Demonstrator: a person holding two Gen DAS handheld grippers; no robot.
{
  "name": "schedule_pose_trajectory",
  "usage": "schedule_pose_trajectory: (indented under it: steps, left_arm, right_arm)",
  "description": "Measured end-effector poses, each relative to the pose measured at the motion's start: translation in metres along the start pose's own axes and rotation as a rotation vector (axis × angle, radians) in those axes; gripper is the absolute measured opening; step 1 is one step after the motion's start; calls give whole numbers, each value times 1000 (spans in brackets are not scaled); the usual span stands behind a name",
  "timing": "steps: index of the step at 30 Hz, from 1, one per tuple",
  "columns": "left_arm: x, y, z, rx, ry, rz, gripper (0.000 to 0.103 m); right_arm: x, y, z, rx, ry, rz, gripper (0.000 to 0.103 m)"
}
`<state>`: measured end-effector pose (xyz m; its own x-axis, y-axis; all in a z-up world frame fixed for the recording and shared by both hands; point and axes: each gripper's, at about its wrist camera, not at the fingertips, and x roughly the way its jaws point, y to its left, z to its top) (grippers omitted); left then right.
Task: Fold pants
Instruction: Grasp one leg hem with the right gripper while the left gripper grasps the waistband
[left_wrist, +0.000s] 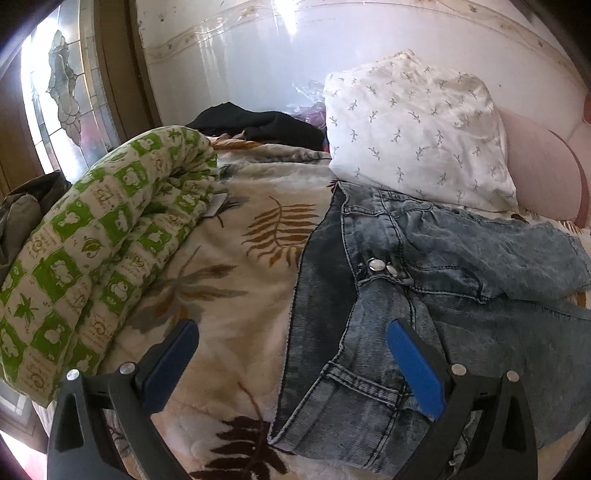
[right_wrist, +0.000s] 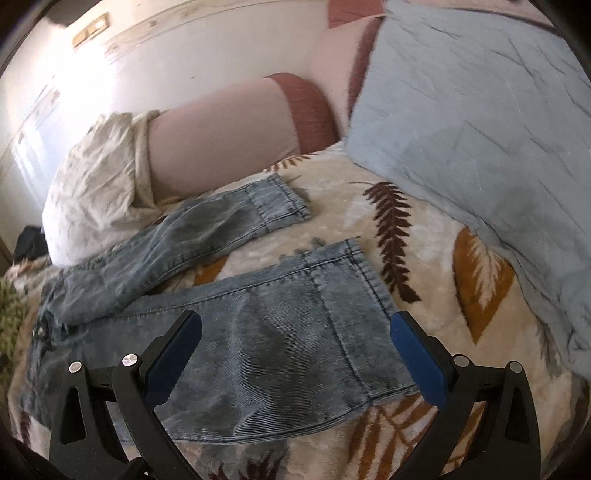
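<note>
A pair of faded blue acid-wash denim pants (left_wrist: 406, 280) is lying spread out on a bed covered by a cream plush blanket printed with brown and orange fern leaves (left_wrist: 229, 280). In the left wrist view the left gripper (left_wrist: 291, 365) is hovering over the waist end, its jaws spread wide: the right blue pad is sitting over the denim near a belt loop, the left pad over bare blanket, and the waistband edge is running between them. Two silver snap buttons (left_wrist: 382, 266) are showing farther off at the fly. Whether the right pad is touching the cloth is hard to tell.

In the right wrist view the right gripper (right_wrist: 295, 354) is hanging over the near leg, jaws likewise spread and gripping nothing, with the wide cuff (right_wrist: 343, 280) lying between and just beyond the pads. The far leg (right_wrist: 221, 221) is angling away toward a white leaf-print pillow (left_wrist: 413, 125).

A rolled green-and-white patchwork quilt (left_wrist: 92, 236) is lying to the left of the pants, and a pale blue pillow (right_wrist: 480, 122) is resting to the right.
</note>
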<state>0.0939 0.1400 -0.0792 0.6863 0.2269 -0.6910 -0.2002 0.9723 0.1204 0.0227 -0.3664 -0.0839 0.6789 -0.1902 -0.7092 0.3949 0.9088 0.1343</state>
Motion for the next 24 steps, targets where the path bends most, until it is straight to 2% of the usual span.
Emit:
schedule_pose_trajectory:
  steps: [7, 12, 15, 21, 24]
  left_arm:
    - [3, -2, 2, -2, -3, -14, 103]
    - [6, 2, 7, -40, -16, -18, 103]
    - [15, -1, 23, -18, -21, -43, 103]
    - [48, -15, 81, 129, -62, -45, 103]
    - [80, -19, 116, 144, -13, -84, 103]
  right_arm:
    - [0, 10, -1, -42, -2, 10, 103]
    - [5, 17, 3, -44, 21, 68, 103]
    - [18, 27, 14, -84, 40, 93, 103]
    - [66, 42, 81, -129, 83, 126, 103]
    - [97, 42, 115, -114, 107, 105, 103]
